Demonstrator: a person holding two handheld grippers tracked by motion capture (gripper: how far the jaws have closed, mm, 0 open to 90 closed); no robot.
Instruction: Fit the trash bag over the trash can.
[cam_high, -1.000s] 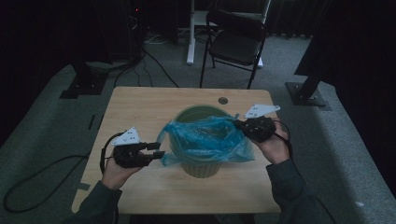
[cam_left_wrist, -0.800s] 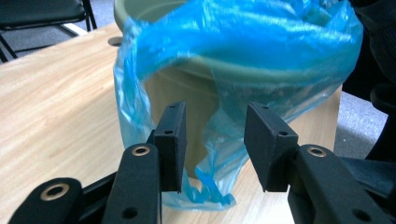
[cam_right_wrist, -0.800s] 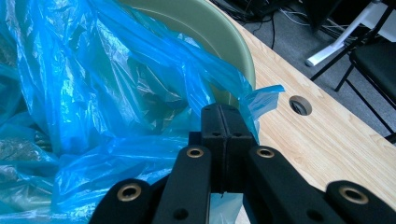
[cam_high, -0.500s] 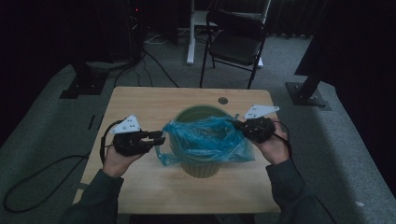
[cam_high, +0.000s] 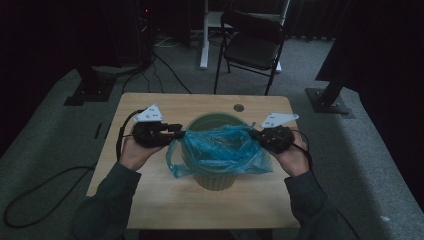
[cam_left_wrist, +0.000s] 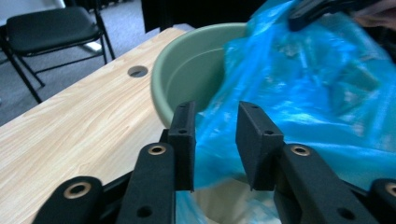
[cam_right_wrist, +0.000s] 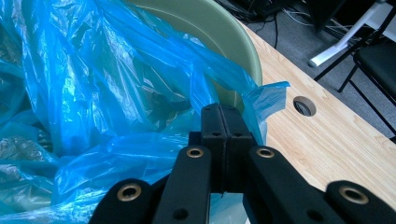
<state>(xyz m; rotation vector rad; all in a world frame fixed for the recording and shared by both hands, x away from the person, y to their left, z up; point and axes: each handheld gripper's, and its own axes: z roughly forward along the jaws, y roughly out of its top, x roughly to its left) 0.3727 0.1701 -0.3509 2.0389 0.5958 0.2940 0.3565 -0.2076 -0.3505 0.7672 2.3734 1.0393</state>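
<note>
A pale green bin (cam_high: 216, 176) is seen standing at the middle of the wooden table (cam_high: 165, 200), with a blue plastic bag (cam_high: 220, 150) draped into it and spilling over its rim. The bag's right edge is pinched by the right hand-held gripper (cam_high: 256, 135), whose jaws are pressed together on a fold of the film at the bin's rim, as shown in the right gripper view (cam_right_wrist: 225, 122). The left hand-held gripper (cam_high: 178, 133) is held at the bag's left edge; in the left gripper view (cam_left_wrist: 215, 133) its jaws are seen partly apart, having just been opening, with blue film lying between them but not clamped by the pads. A round hole (cam_high: 239, 107) is cut in the table beyond the bin, and a black folding chair (cam_high: 252, 45) is placed on the carpet behind
</note>
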